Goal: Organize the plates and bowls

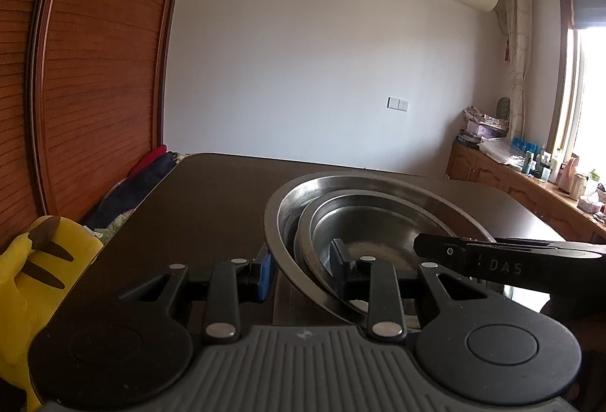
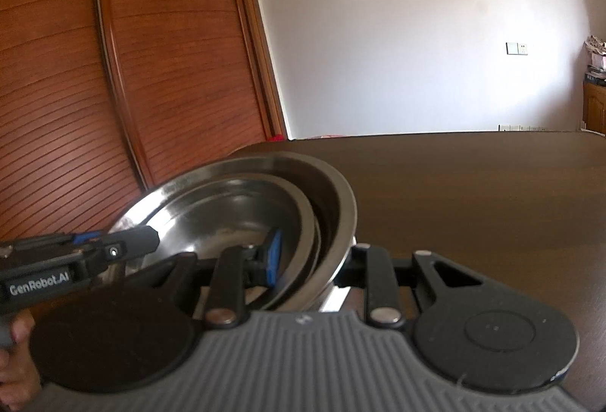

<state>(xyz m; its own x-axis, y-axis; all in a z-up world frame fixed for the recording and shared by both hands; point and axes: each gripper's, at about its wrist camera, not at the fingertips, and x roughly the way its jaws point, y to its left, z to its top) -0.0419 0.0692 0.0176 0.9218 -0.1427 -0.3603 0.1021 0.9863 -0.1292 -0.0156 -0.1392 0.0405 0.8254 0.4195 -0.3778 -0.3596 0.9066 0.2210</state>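
A large steel bowl (image 1: pixel 378 180) (image 2: pixel 339 196) has smaller steel plates (image 1: pixel 378 222) (image 2: pixel 235 211) nested in it, over the dark table. My left gripper (image 1: pixel 301 268) straddles the near rim. Its blue pad (image 1: pixel 266 271) is against the outer wall and the other finger is inside on the nested plates, so it is shut on the stack. My right gripper (image 2: pixel 314 256) is shut on the opposite rim, with its blue pad (image 2: pixel 274 256) inside and the other finger hidden behind the bowl wall. Each gripper shows side-on in the other view: the right gripper (image 1: pixel 428 245) and the left gripper (image 2: pixel 151 241). I cannot tell whether the stack touches the table.
The dark brown table (image 1: pixel 189 207) (image 2: pixel 473 203) stretches ahead of the bowls. A yellow plush toy (image 1: pixel 34 260) sits at its left edge, in front of wooden slatted doors (image 2: pixel 170 71). A cluttered wooden counter (image 1: pixel 530 177) runs under the window. A person's hand (image 2: pixel 15 355) holds the left gripper.
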